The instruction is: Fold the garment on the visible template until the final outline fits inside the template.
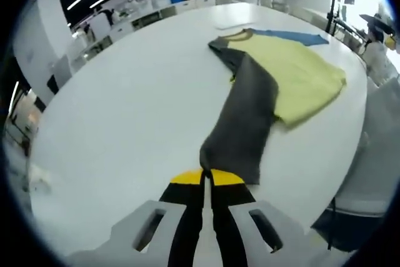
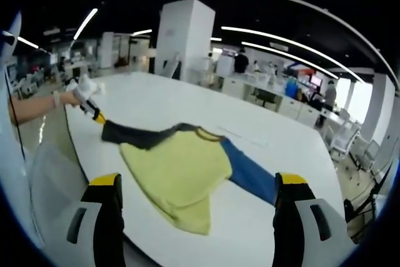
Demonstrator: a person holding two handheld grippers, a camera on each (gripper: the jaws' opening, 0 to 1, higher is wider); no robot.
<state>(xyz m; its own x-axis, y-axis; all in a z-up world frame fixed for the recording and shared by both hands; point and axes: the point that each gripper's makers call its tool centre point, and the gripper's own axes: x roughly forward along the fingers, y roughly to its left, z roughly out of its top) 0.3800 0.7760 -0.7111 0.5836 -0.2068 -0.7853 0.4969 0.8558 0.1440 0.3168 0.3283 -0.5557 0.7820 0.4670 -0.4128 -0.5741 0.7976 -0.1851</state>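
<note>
Left gripper (image 1: 206,176) fingers pinch grey sleeve (image 1: 244,117); right gripper (image 2: 197,182) spread.

My left gripper (image 1: 207,176) has black fingers tipped in yellow, pressed together on the dark grey sleeve (image 1: 240,126) of a shirt (image 1: 297,73) whose body is pale yellow and whose far sleeve (image 1: 294,35) is blue. My right gripper (image 2: 197,181) wears the same black with yellow tips; between its spread fingers lie the yellow body and blue sleeve. The table (image 1: 125,104) beneath is plain white.
</note>
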